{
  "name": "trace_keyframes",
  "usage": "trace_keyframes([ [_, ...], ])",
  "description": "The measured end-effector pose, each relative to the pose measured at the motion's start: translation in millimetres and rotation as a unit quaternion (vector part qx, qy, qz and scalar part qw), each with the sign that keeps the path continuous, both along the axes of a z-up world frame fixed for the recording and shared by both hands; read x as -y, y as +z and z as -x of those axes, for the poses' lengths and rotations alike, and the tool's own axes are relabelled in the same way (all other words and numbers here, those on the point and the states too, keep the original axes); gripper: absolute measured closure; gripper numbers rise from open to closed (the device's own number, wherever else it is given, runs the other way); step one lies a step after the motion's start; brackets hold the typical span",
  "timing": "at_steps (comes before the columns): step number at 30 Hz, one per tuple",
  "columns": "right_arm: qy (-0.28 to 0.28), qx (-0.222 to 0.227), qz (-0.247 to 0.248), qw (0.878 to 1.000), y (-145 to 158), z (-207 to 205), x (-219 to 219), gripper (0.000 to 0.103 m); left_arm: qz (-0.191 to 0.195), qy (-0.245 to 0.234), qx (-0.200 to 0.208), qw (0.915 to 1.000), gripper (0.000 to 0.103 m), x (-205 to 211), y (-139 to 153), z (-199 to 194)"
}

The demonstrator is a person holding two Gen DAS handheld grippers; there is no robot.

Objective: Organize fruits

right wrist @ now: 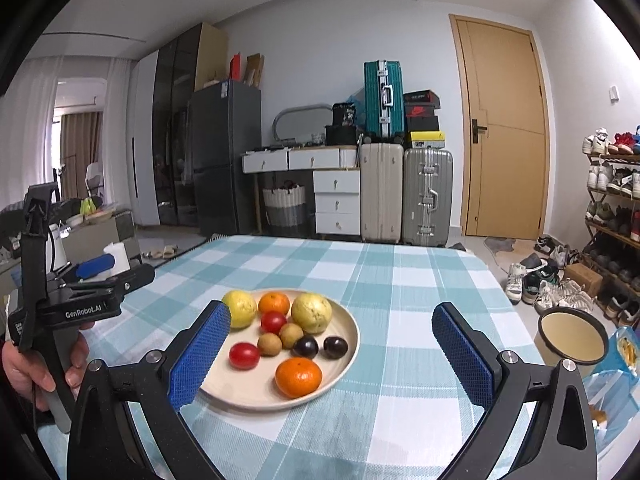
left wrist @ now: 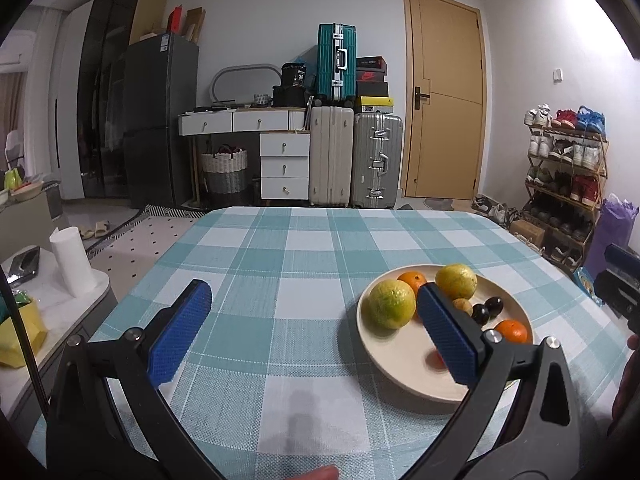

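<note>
All fruit is seen on the plate point(right wrist: 344, 344); both the left gripper point(left wrist: 316, 320) and right gripper point(right wrist: 332, 344) are held spread apart, empty. A fruit near the plate's rim, such as the front orange point(right wrist: 298, 376), is probably best straddled squarely and closed on gently.

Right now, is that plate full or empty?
Full: the plate holds oranges, two yellow-green fruits, red tomatoes and dark plums.

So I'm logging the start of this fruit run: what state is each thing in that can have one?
Left claw: open, empty.
Right claw: open, empty.
Round cream plate: flat on the checked tablecloth, loaded with fruit.
Near orange mandarin: whole, resting on the plate.
Tan wooden door: shut.
White drawers: shut.
Teal hard suitcase: upright, closed.
</note>
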State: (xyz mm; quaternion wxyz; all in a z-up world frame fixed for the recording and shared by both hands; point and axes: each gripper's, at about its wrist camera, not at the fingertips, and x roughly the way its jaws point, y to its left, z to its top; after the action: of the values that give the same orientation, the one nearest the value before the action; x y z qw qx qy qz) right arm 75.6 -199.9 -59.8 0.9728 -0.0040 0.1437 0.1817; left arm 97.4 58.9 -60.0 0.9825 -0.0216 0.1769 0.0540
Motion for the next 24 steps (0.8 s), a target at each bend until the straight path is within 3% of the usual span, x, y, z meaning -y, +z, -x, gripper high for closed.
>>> trace_keyframes([
  [7,0.011,-0.015,0.003,1.000,-10.9,-2.6,-3.2,0.000,-0.015,-0.007,0.026,0.9995,0.001,5.6,-4.8,-2.9],
  [15,0.009,-0.027,0.006,1.000,-13.1,-7.1,-4.7,0.000,-0.011,-0.003,0.023,0.9997,0.001,3.3,-10.0,-13.5],
  [24,0.027,0.006,0.011,1.000,-10.5,4.5,-9.7,0.000,-0.012,-0.003,0.022,0.9997,0.001,2.7,-10.2,-13.9],
])
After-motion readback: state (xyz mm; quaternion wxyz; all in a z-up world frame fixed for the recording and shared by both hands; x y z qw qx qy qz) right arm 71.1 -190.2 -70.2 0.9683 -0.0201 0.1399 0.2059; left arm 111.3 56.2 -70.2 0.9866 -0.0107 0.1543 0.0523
